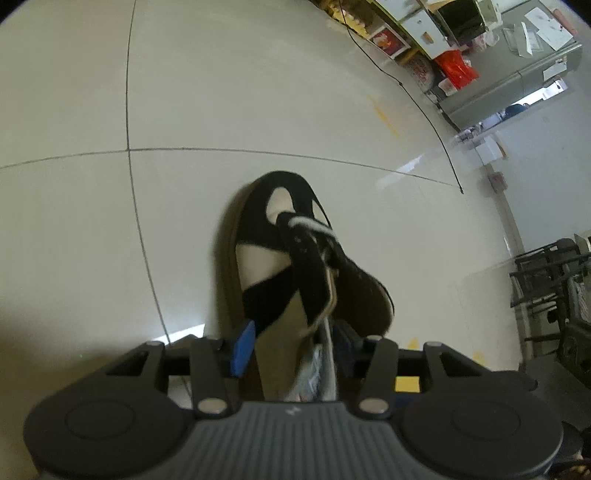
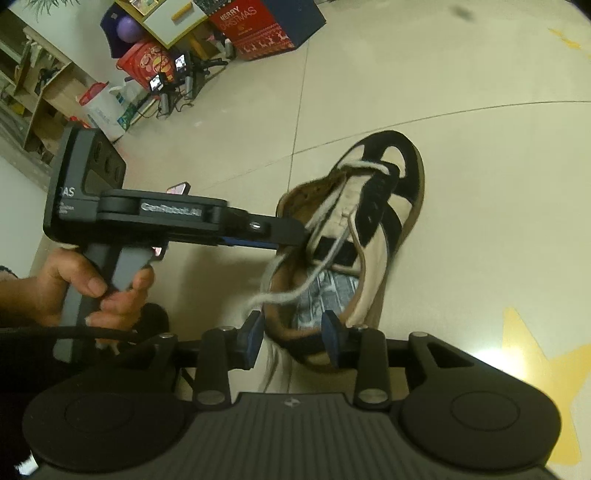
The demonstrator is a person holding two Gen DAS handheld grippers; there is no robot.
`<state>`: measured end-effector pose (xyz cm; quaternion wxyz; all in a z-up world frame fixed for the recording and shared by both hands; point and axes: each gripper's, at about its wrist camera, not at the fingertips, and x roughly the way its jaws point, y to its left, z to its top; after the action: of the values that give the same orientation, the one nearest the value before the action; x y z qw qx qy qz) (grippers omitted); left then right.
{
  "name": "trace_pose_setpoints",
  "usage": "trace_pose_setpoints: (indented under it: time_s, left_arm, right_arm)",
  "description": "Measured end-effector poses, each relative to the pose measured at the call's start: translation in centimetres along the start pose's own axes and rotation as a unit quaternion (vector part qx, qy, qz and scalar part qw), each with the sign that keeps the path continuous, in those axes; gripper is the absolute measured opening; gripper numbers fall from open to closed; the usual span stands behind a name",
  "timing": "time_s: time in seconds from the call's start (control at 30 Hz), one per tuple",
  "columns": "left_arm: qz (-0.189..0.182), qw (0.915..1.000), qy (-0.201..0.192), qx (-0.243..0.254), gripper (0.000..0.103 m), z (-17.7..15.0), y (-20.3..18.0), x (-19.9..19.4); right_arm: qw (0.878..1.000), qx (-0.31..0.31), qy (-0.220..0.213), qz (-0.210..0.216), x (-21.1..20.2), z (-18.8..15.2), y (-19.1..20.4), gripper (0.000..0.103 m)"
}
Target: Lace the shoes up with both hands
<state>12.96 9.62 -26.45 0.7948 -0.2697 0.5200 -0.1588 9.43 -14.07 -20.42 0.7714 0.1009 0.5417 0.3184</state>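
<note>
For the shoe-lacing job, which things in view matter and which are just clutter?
Job:
- black-and-cream suede sneaker
- loose off-white shoelace
- left gripper
- right gripper

Lying about:
- red Merry Christmas box
- purple ball
- black cable across the floor tiles
- yellow star floor sticker

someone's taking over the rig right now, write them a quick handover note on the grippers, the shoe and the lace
Left gripper: jaws apart at the shoe's heel, gripping nothing visible.
Right gripper: jaws apart over the heel opening, not clamped on the lace.
Shoe: black and cream, on the tiled floor, paper stuffing inside.
Lace: threaded only at the toe eyelets; both ends trail loose over the tongue and collar.
Left to do: pick up each end and lace the remaining eyelets.
</note>
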Motion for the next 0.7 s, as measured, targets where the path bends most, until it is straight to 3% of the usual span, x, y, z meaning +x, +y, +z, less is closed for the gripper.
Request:
trace_pose_setpoints:
  time_s: [0.2,0.53,0.7]
  left_arm:
    - [0.008,0.9999,0.005,0.008,0.048,-0.6,-0.2,-1.0]
    - [0.013,0.9995,0.019,0.021,0.049,-1.1,-0.4,-0.9]
    - [0.014,0.9992,0.025,0.027,0.049,-1.3,-0.4,-1.0]
  right_arm:
    - [0.998,-0.015,0.043,-0.03,0.6,-2.7,0.3,0.038]
    - [0.988,-0.084,0.129,-0.028,5.6,-7.3,2.9,0.038]
    - [0.984,-0.107,0.143,-0.016,7.5,-7.5,3.7,0.028]
